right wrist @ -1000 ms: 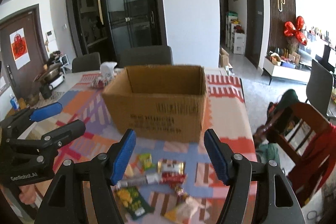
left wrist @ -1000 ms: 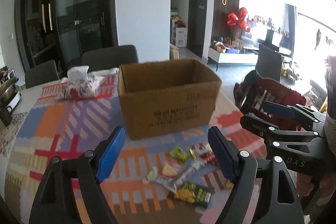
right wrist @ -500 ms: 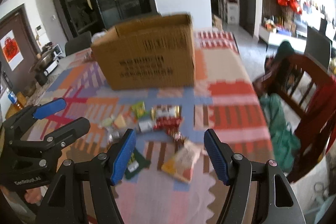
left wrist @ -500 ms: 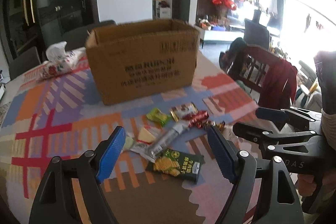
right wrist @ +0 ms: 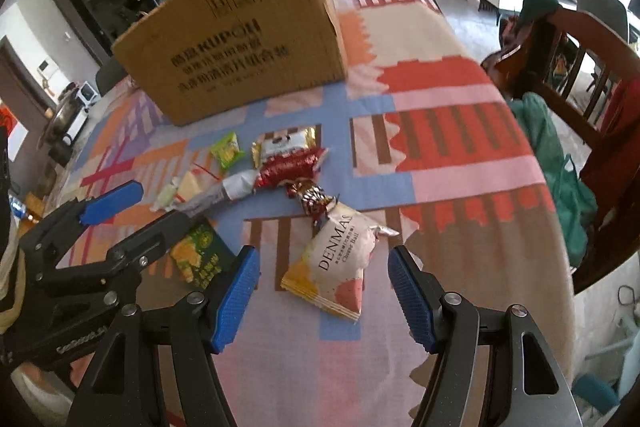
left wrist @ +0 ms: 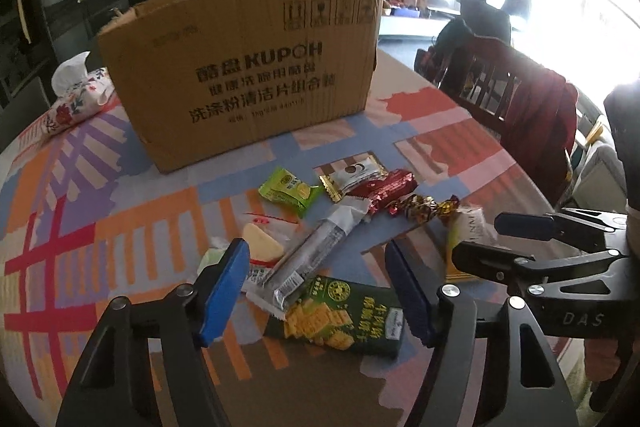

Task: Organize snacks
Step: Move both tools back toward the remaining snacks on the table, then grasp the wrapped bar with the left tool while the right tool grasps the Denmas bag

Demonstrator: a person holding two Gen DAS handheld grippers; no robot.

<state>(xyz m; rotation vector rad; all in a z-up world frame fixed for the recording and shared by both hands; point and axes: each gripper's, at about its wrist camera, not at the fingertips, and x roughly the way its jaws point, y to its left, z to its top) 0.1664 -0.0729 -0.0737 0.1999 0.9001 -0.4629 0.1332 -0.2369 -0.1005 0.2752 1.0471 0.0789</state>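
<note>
Snack pile on the tablecloth in front of the cardboard box [left wrist: 248, 67]. Left gripper [left wrist: 316, 287], jaws closing with nothing yet pinched, straddles the green cracker pack [left wrist: 340, 315] and overlapping silver stick [left wrist: 316, 247]; it could grab both. Right gripper [right wrist: 324, 291] gapes, empty, around the cheese-ball bag [right wrist: 336, 267].

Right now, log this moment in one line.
left gripper: closing, over green cracker pack | right gripper: open, over cheese ball bag | box: upright

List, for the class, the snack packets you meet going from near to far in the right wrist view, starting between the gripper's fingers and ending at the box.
Cheese ball bag → twisted foil candy → red foil bar → gold-edged sachet → cardboard box.
</note>
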